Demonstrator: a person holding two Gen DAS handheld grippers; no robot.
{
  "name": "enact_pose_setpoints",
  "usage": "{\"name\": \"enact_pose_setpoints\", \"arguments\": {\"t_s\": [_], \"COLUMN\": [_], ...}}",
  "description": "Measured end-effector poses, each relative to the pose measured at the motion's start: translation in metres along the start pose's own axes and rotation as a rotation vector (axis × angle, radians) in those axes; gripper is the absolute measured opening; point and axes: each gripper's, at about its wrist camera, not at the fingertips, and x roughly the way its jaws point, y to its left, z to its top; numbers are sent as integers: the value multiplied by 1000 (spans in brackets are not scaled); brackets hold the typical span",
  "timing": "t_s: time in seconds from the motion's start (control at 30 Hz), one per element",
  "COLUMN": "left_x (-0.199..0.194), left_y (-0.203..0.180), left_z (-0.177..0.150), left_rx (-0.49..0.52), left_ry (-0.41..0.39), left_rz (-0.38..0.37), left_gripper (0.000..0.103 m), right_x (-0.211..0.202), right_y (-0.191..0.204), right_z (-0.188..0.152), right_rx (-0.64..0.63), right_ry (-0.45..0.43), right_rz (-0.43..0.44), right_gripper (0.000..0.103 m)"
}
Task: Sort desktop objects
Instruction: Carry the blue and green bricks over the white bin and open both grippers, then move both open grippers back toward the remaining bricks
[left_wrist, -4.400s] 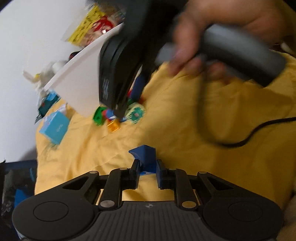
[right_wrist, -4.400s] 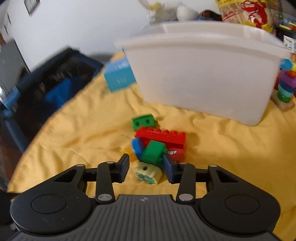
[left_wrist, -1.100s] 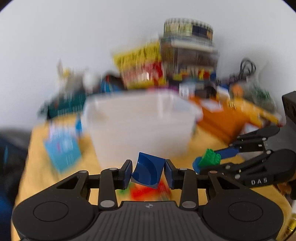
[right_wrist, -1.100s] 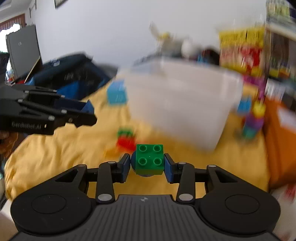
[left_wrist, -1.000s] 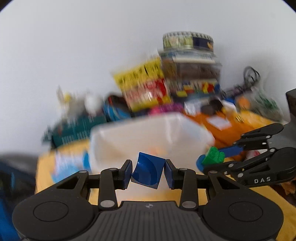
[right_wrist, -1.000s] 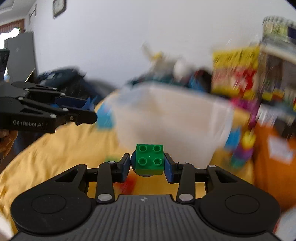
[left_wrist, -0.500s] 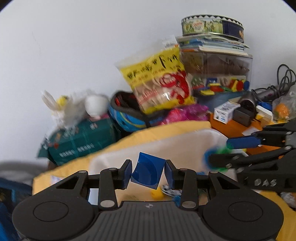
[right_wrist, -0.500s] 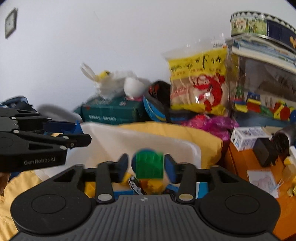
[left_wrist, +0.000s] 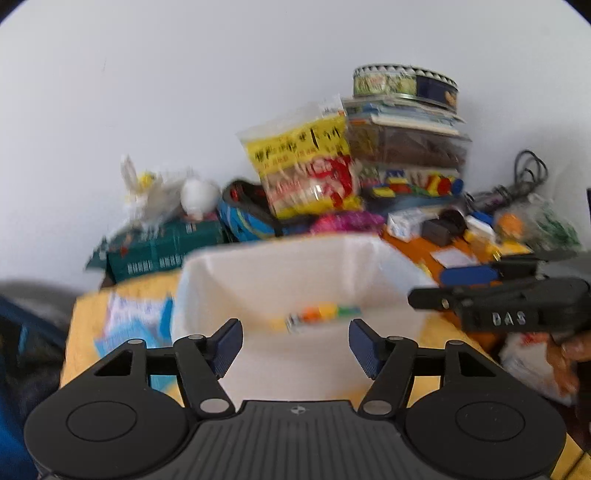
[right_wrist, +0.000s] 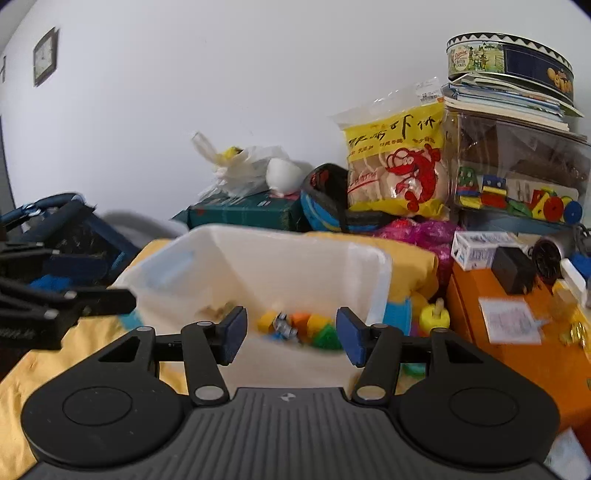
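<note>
Yellow cloth (right_wrist: 413, 266) under white bin (right_wrist: 380, 273), a light-blue box (left_wrist: 125, 325), perhaps, just beside it.

The left tool (left_wrist: 295, 345) stood wide apart and empty above the white bin (left_wrist: 258, 266), where blurred coloured blocks (left_wrist: 321, 314) lay; the right tool (left_wrist: 443, 290) was beside it.

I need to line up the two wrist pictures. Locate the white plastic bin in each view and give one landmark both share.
Left wrist view: the white plastic bin sits at centre, just beyond the open left hand-held gripper.
Right wrist view: the bin is centre-left, beyond the open right hand-held gripper.
Shared landmark: the yellow snack bag with a red shrimp, behind the bin.
</note>
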Motion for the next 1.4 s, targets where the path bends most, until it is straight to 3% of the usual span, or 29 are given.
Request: {"name": "enact_pose_setpoints", "arguments": {"t_s": [0.17,0.3,0.5,0.7,0.8,0.9,1.07,1.23,1.4], "left_x": [-11,-8,-11,-16,-16,-17,-20,-23,-24], "left_y": [-15,-25,-35,-33,-38,-42,-41,-41,-37], "left_z": [-60,-106,-145,-151,-154,-158,-161,-162,-161], "left_rx": [-16,-59,-67,-93,-50,-5,-16,-24,-43], "left_ry": [127,264,357,373,372,378,371,365,359], "left_rz": [-43,-74,-88,-79,-52,-42,-44,-57,-62], "left_gripper": [67,67,67,67,67,67,66,61,59], "right_x": [-15,-17,-21,-26,-28,-29,-21,-17,-28], "right_y": [15,20,25,32,36,37,41,63,74], "right_z": [-39,-67,-101,-109,-113,-117,-127,-141,-144], "right_rx": [-58,-21,19,8,3,6,26,-61,-171], "right_ry": [66,158,257,268,269,283,342,425,407], "right_rz": [43,106,143,165,166,182,218,235,256], "right_gripper": [59,59,59,59,58,55,47,41,39]}}
